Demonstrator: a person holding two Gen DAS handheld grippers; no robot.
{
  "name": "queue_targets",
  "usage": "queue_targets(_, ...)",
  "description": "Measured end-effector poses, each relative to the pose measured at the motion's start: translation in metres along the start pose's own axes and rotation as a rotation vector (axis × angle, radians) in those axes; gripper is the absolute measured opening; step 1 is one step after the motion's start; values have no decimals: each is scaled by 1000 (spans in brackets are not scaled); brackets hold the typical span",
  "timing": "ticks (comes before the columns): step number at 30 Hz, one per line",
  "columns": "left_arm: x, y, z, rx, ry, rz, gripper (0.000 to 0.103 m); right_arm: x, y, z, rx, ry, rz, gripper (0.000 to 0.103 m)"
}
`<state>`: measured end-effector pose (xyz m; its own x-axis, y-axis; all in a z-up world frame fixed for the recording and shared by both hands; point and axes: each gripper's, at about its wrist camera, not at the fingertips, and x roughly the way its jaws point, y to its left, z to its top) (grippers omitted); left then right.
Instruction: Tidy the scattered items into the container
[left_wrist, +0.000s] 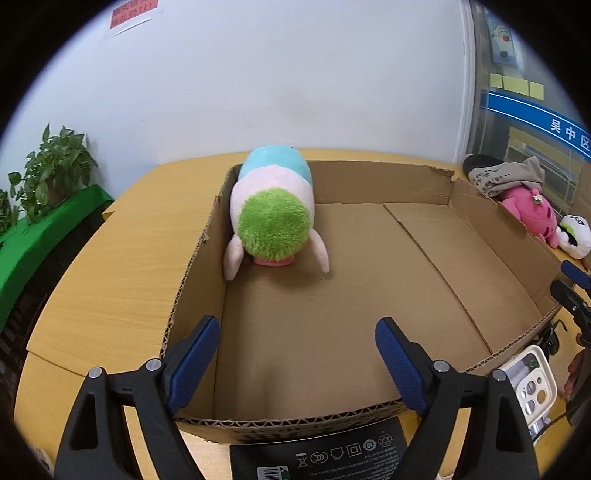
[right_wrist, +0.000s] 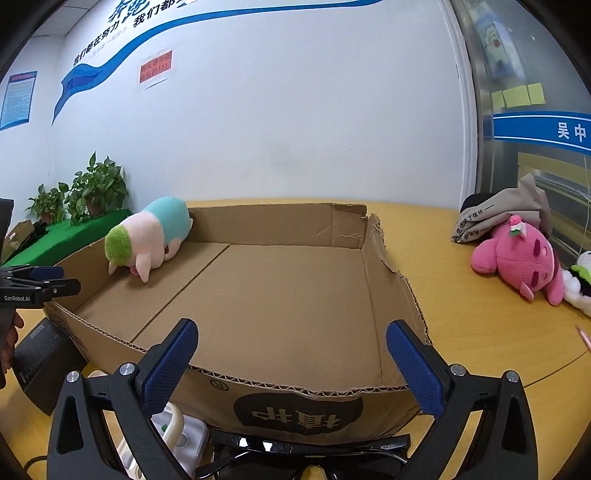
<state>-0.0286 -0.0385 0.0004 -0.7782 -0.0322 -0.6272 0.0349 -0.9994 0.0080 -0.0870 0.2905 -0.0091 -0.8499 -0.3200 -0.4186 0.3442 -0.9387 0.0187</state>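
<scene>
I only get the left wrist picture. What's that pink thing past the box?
Observer: A pink plush toy, lying on the table outside the cardboard box.
Child: Anything on top of it?
Observer: Its head is tucked under a grey printed cloth.
Child: What's in front of the box by my other gripper?
Observer: Black glasses lie against the box's front wall, below the open right gripper.
</scene>
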Motion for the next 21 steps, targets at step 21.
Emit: queue_targets(21,1,2,-1,5,-4,-10,89,18,-10,5,-5,-3,-1,103)
